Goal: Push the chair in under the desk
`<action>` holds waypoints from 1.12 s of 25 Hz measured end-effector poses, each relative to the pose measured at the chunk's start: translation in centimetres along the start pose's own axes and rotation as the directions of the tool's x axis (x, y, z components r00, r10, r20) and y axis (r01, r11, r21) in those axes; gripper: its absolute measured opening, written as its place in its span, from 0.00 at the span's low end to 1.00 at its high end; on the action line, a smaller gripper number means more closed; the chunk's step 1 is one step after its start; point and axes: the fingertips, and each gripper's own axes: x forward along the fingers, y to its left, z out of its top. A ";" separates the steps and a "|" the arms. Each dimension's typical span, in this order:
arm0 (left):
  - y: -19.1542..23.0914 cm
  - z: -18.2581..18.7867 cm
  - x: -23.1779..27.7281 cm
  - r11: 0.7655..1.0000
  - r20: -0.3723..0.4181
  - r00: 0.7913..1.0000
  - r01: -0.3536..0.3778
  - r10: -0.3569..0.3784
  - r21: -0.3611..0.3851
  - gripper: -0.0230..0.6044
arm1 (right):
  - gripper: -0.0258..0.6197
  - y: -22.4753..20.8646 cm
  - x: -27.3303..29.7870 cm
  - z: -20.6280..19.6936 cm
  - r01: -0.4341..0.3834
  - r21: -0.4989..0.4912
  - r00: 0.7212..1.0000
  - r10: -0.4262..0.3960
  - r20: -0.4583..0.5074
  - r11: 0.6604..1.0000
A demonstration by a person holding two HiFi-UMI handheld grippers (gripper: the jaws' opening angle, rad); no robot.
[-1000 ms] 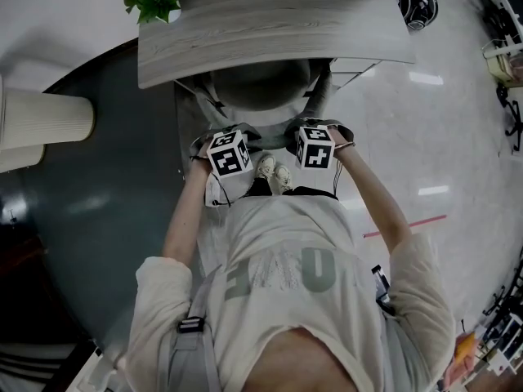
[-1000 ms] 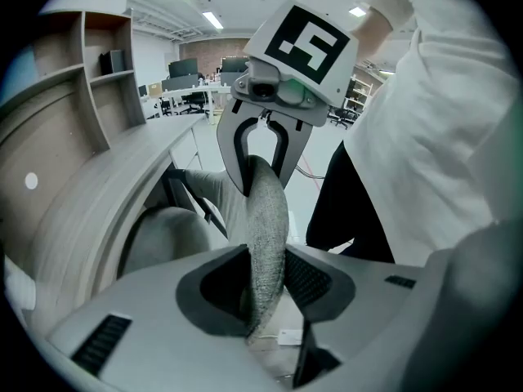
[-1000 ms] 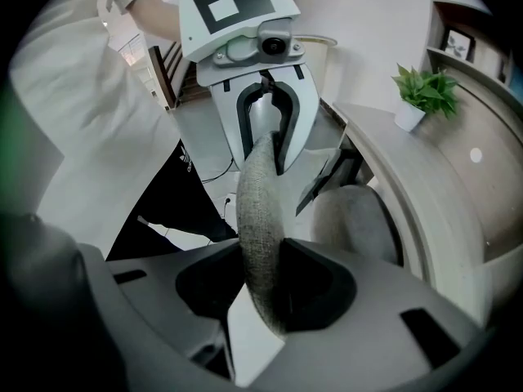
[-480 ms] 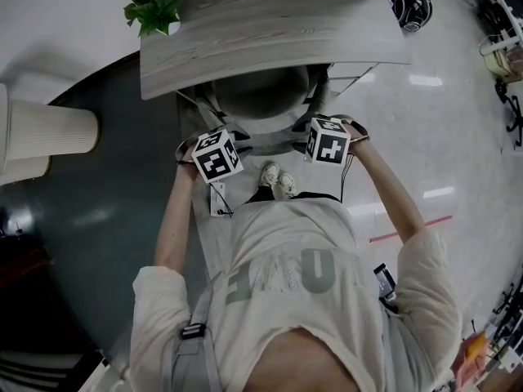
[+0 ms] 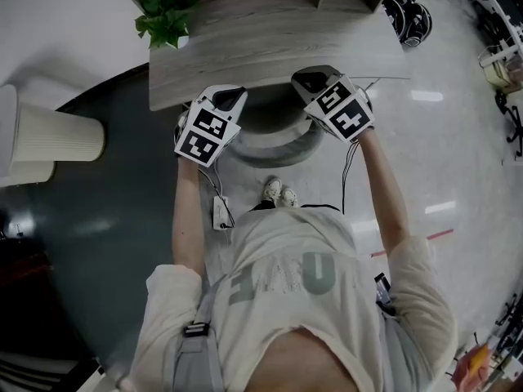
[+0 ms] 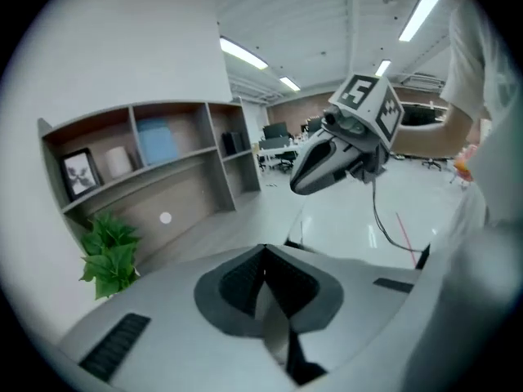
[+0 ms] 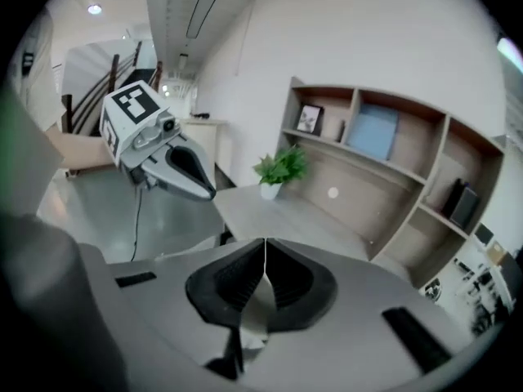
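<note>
Between left gripper [image 5: 230, 98] and right gripper [image 5: 311, 79], the chair [image 5: 270, 137] sits under desk [image 5: 278, 51].

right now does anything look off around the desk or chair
Nothing stands out. The chair sits straight, mostly under the desk; the plant stands upright at the desk's corner; the left gripper and right gripper are both shut and empty.

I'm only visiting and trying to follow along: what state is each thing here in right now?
chair: mostly under the desk, rounded back showing at its front edge.
plant: upright on the desk's left corner.
left tool: shut, nothing between its jaws.
right tool: shut, nothing between its jaws.
</note>
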 end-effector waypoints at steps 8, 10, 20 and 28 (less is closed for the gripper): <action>2.6 10.5 -7.5 0.906 0.360 0.855 -0.252 0.374 -0.341 0.06 | 0.07 -1.9 -8.2 10.1 0.223 0.245 0.860 -0.309 0.405 0.943; 2.4 11.5 -9.3 0.873 0.410 0.798 -0.277 0.441 -0.401 0.06 | 0.07 -1.3 -10.1 11.4 0.243 0.275 0.811 -0.350 0.469 0.930; 2.1 12.2 -12.4 0.814 0.485 0.672 -0.337 0.560 -0.472 0.06 | 0.07 -0.1 -12.7 10.5 0.282 0.415 0.711 -0.479 0.515 0.865; 2.0 11.6 -12.0 0.807 0.457 0.681 -0.365 0.572 -0.465 0.06 | 0.07 -0.7 -12.6 9.3 0.329 0.408 0.723 -0.505 0.471 0.852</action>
